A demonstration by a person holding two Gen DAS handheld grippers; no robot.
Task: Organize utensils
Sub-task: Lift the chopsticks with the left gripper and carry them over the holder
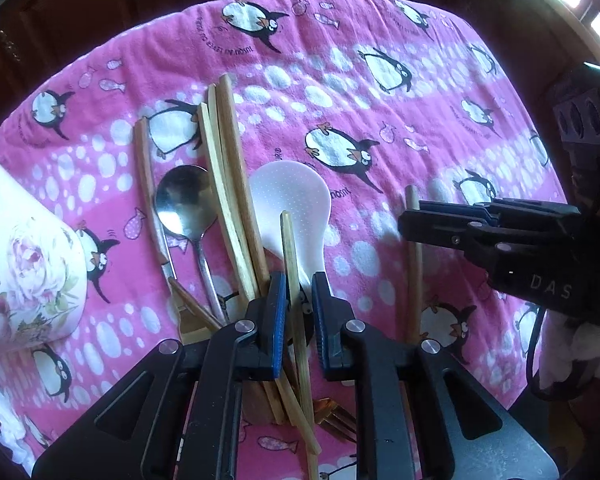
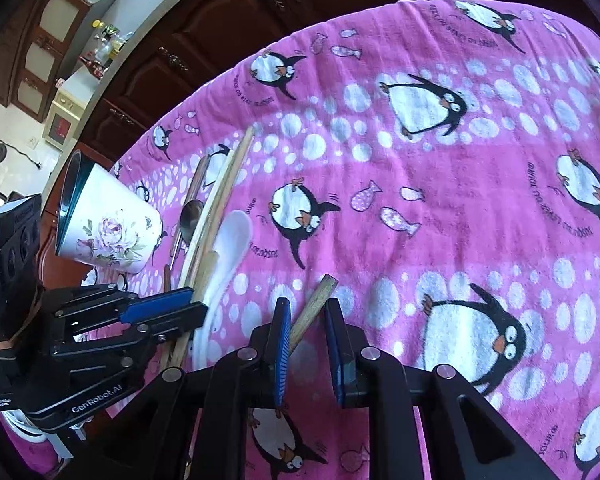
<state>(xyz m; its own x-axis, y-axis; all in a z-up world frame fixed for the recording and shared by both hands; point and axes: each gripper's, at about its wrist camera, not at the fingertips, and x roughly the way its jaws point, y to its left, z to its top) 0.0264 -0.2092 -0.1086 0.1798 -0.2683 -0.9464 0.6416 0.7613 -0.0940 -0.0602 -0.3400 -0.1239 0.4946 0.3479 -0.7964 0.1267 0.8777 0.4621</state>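
Utensils lie in a pile on the pink penguin cloth (image 1: pixel 380 60): several wooden chopsticks (image 1: pixel 228 168), a metal spoon (image 1: pixel 184 200), a white rice paddle (image 1: pixel 292 200) and a gold fork (image 1: pixel 336 416). My left gripper (image 1: pixel 300 292) is open, its blue pads either side of one chopstick (image 1: pixel 290 264) without pressing it. My right gripper (image 2: pixel 308 316) is open around the end of a separate chopstick (image 2: pixel 316 304), which also shows in the left wrist view (image 1: pixel 414 248). A floral white cup (image 2: pixel 108 228) lies tilted at the left.
Dark wooden cabinets (image 2: pixel 220 40) stand beyond the table's far edge. The cloth (image 2: pixel 460 200) stretches bare to the right of the pile. The right gripper body (image 1: pixel 500 240) reaches in from the right in the left view.
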